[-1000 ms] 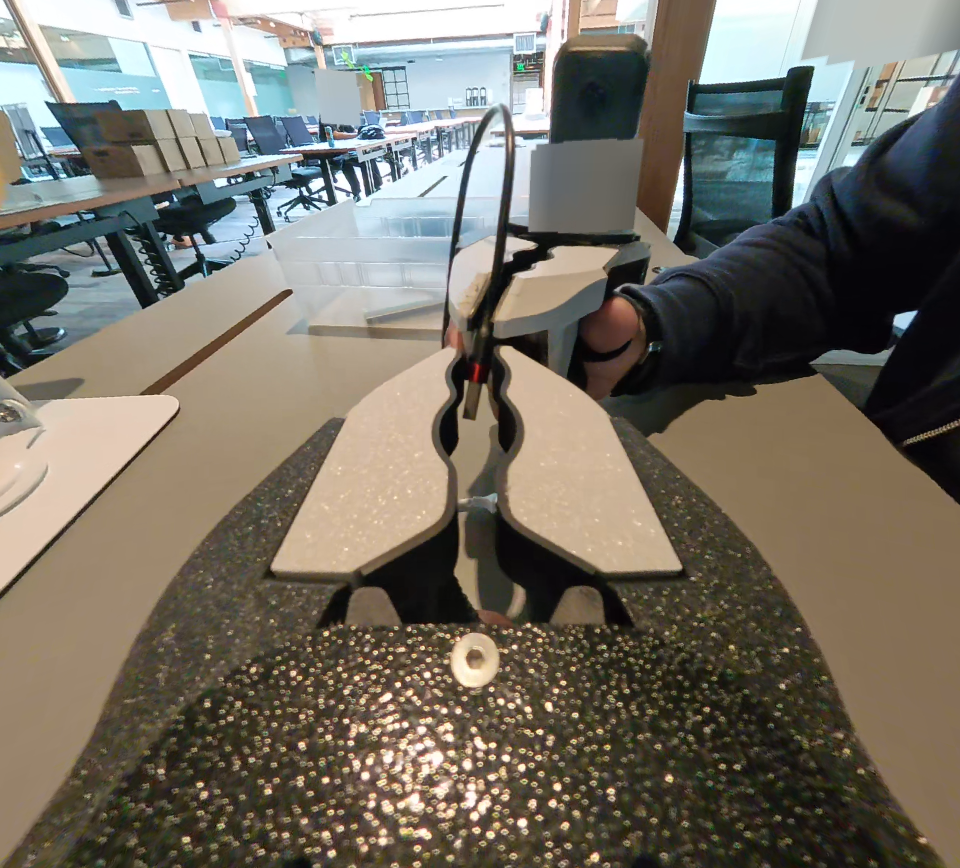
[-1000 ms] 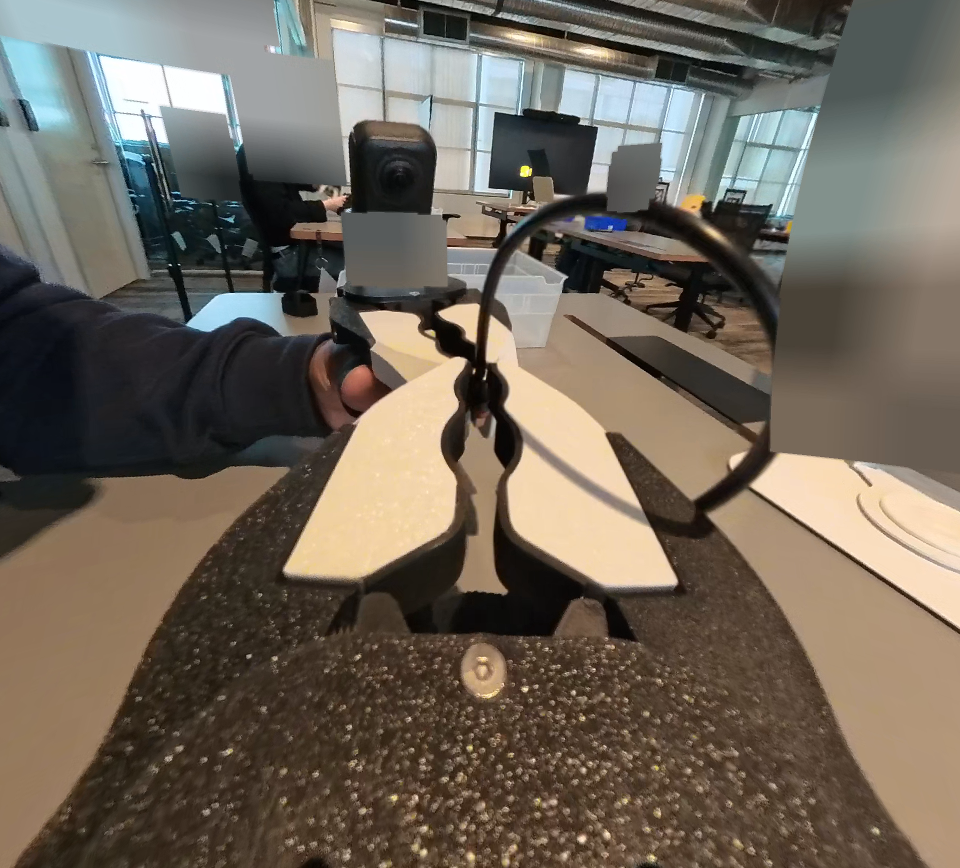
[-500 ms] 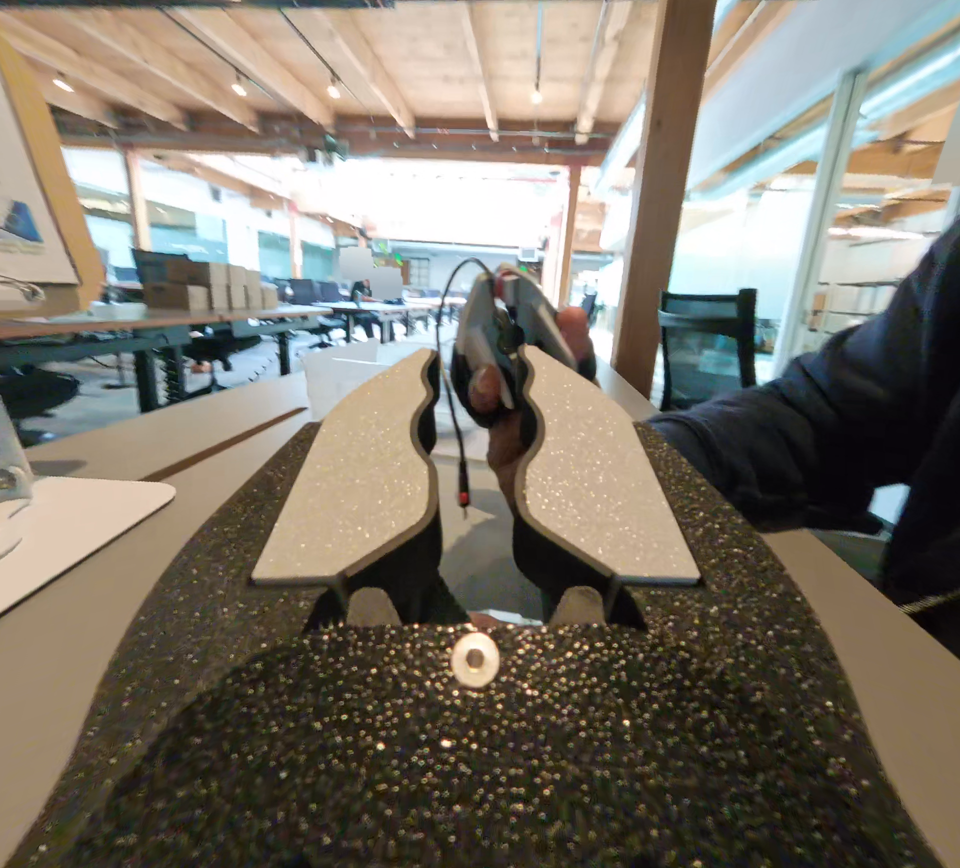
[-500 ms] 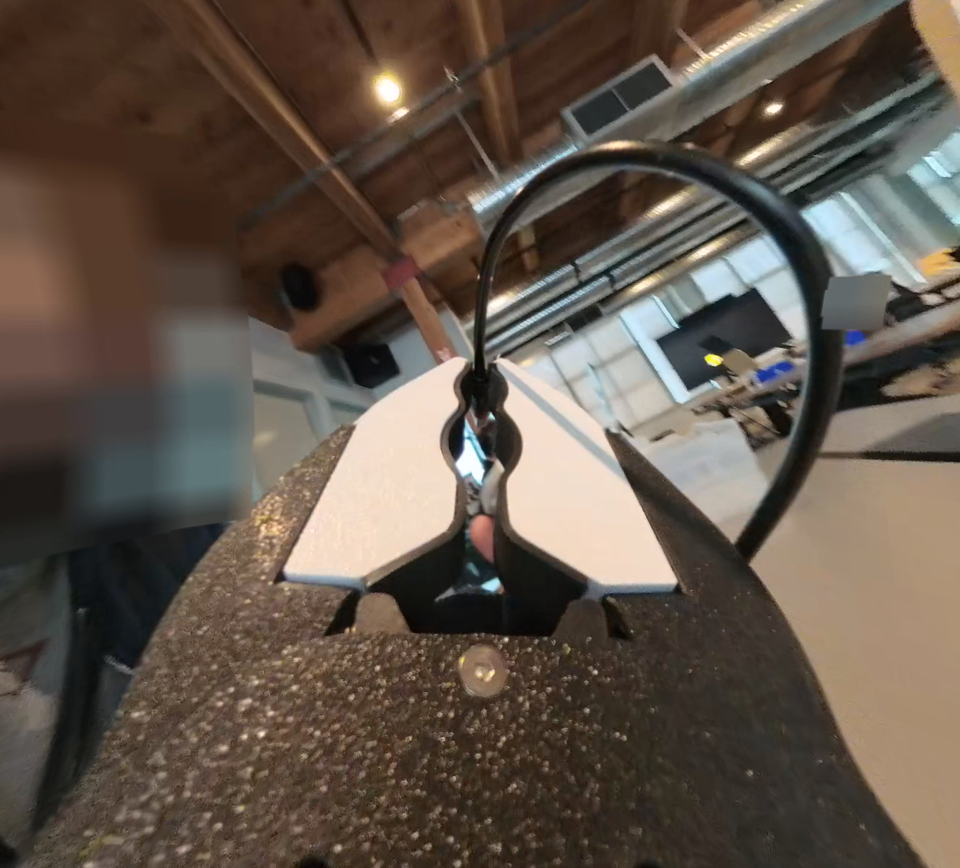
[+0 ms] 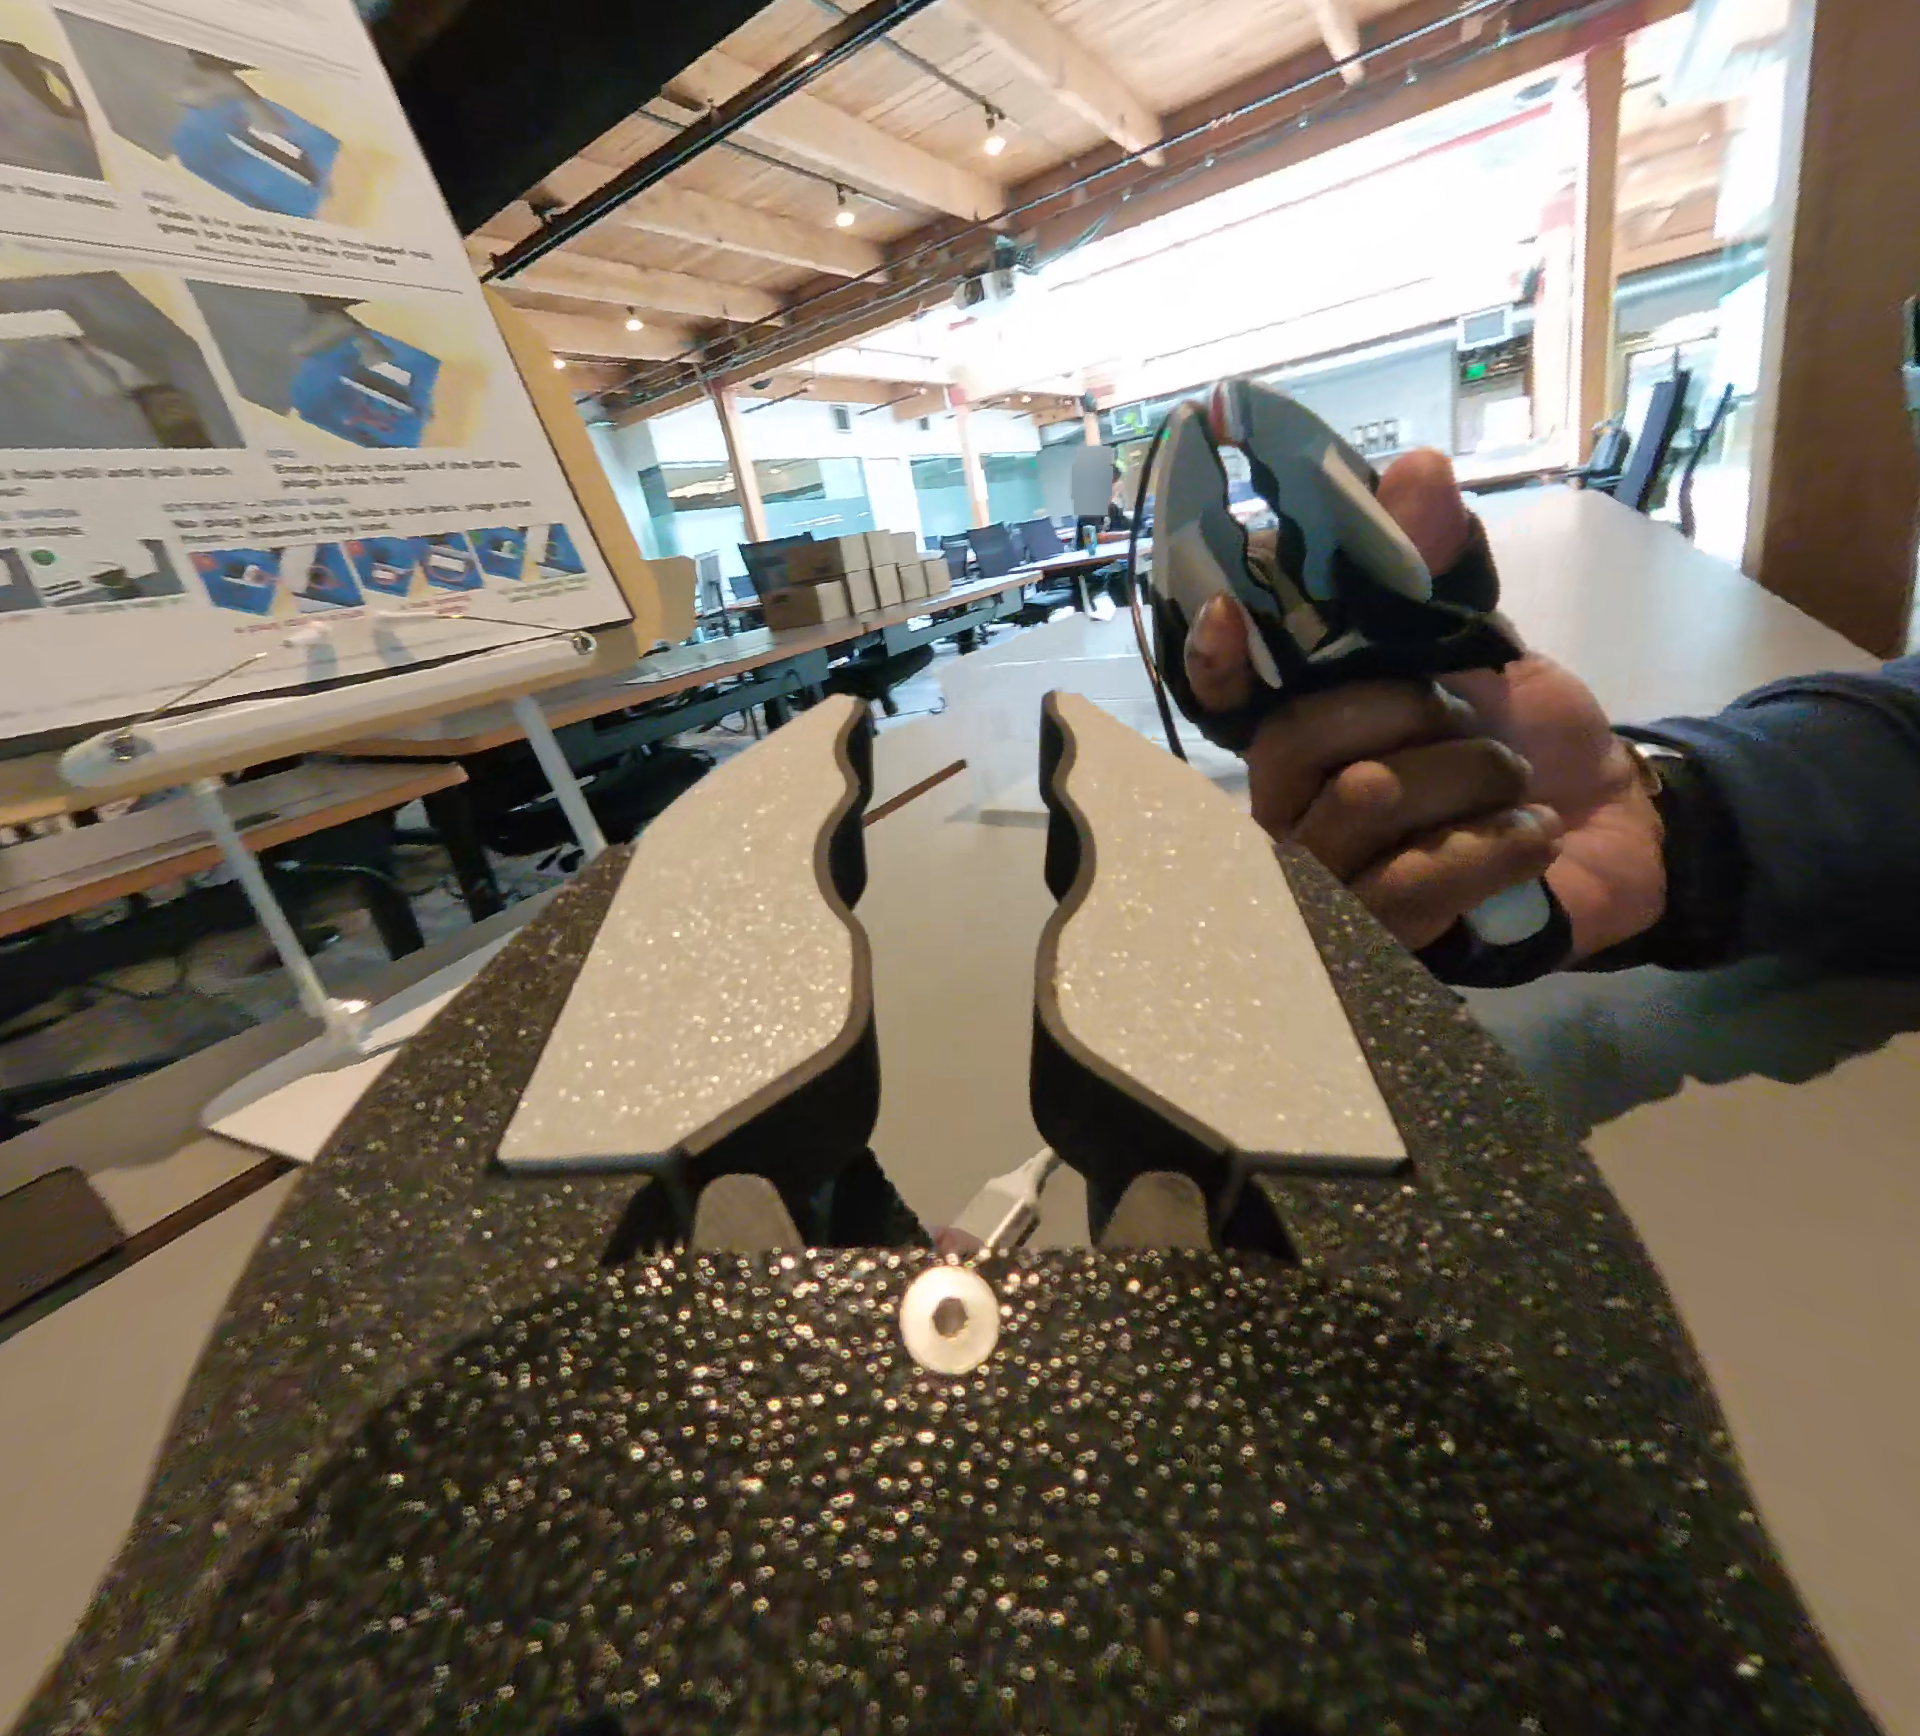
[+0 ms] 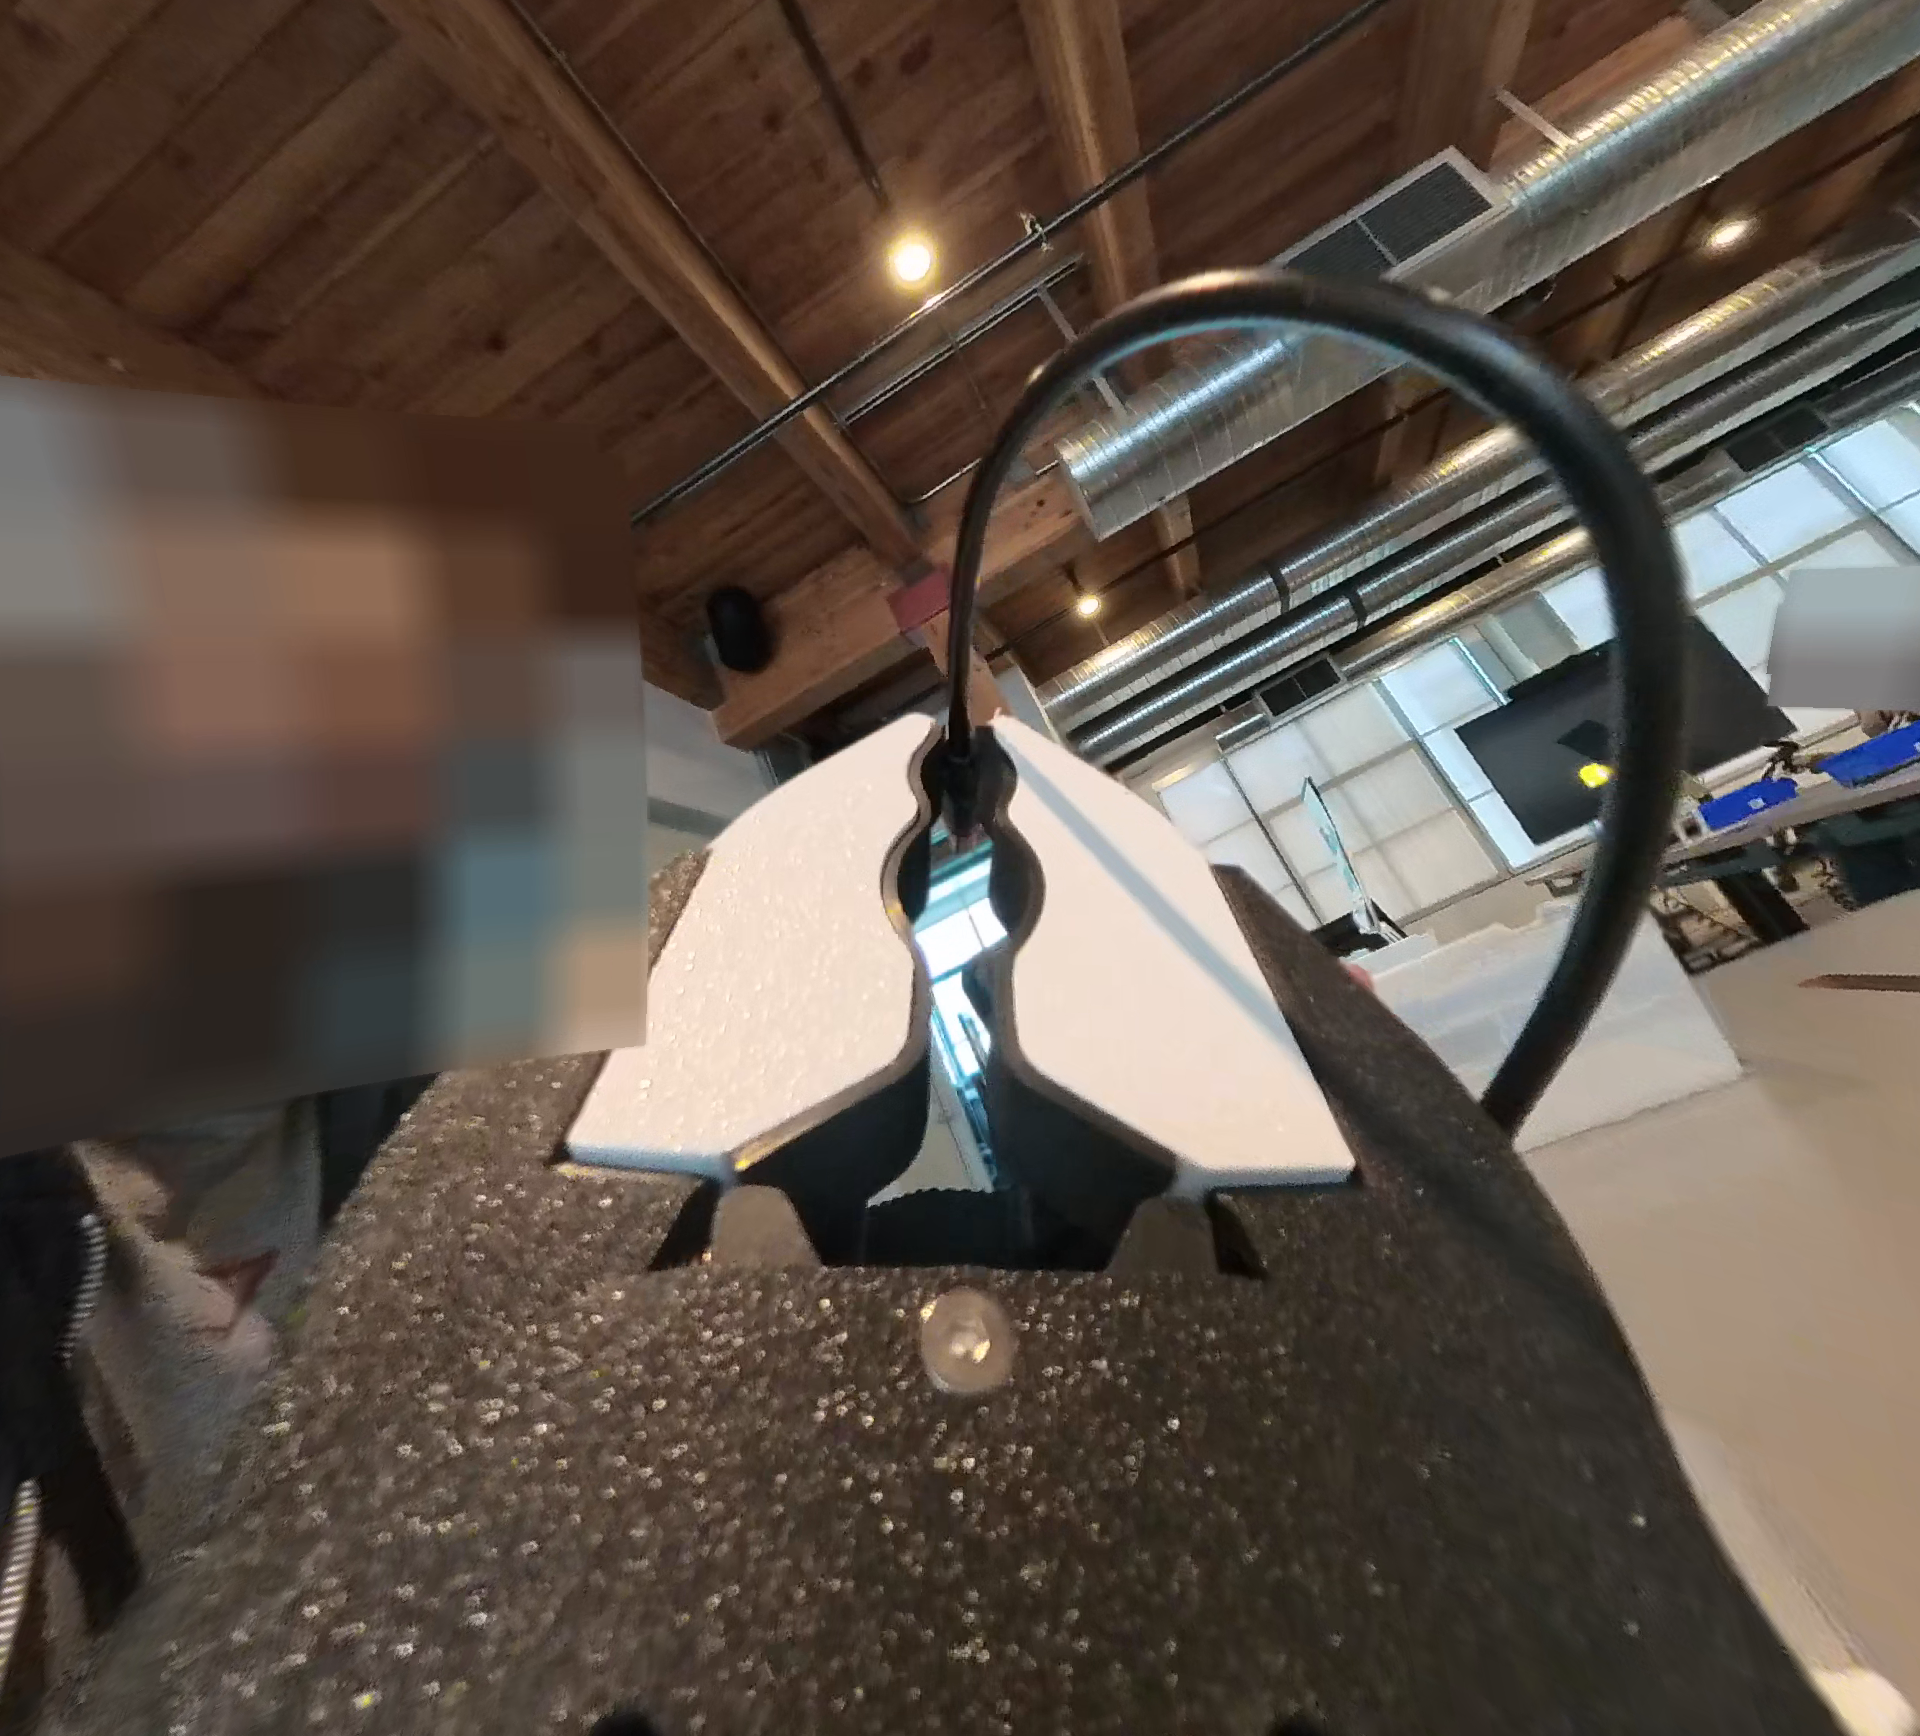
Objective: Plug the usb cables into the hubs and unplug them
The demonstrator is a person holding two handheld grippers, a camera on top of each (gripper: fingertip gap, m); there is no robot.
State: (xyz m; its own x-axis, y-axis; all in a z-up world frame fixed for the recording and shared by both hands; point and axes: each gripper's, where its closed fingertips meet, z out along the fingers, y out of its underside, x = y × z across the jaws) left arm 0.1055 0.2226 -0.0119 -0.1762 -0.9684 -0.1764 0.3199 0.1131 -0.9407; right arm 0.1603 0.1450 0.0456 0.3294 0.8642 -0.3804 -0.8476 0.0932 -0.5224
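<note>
left gripper: the left gripper point(image 5: 951, 751) hangs spread and empty above the grey table point(image 5: 1714, 1219), fingers well apart, nothing between them.
right gripper: the right gripper point(image 6: 961, 730) is tipped up toward the ceiling, its tips pressed together on a thin black usb cable point(image 6: 1621, 647); in the left wrist view a hand point(image 5: 1455, 813) holds this tool raised to the right.
cable: it leaves the pinch upward, arcs in a wide loop to the right and drops out of sight behind the gripper body; a thin length also hangs down beside the raised tool.
hub: none shows in either view.
also in frame: a small white connector point(image 5: 1003, 1208) lies on the table under the left gripper; an instruction board point(image 5: 260, 336) stands on a stand at left.
handling: the cable looks light and springy, holding its own curve, so it will likely sway and twist the plug.
where to grip: judged best on the stiff moulded plug body or just behind it, not on the limp run.
risk: a slim, smooth jacket may slide through the tips under a push.
</note>
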